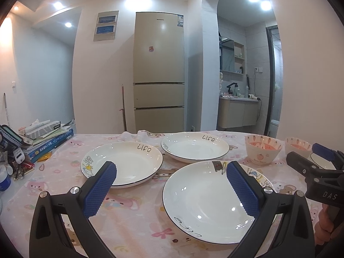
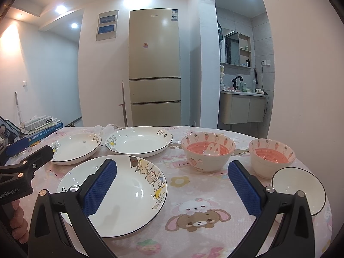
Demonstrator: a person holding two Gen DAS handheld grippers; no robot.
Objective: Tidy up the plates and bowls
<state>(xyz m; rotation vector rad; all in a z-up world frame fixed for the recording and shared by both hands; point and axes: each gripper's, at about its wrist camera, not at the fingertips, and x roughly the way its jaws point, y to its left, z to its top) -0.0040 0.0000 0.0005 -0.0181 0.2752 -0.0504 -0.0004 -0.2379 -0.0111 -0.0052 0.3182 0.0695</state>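
White plates lie singly on the desk (image 2: pixel 193 225): a near plate (image 1: pixel 206 204), a left plate (image 1: pixel 129 163) and a far plate (image 1: pixel 193 148), none stacked. To the right stand two pink bowls (image 2: pixel 207 152) (image 2: pixel 271 157) and a small white bowl (image 2: pixel 301 191), all apart. Left claw (image 1: pixel 171 190) and right claw (image 2: pixel 172 190) hover with jaws apart, empty. By my judgement, nothing is sorted yet.
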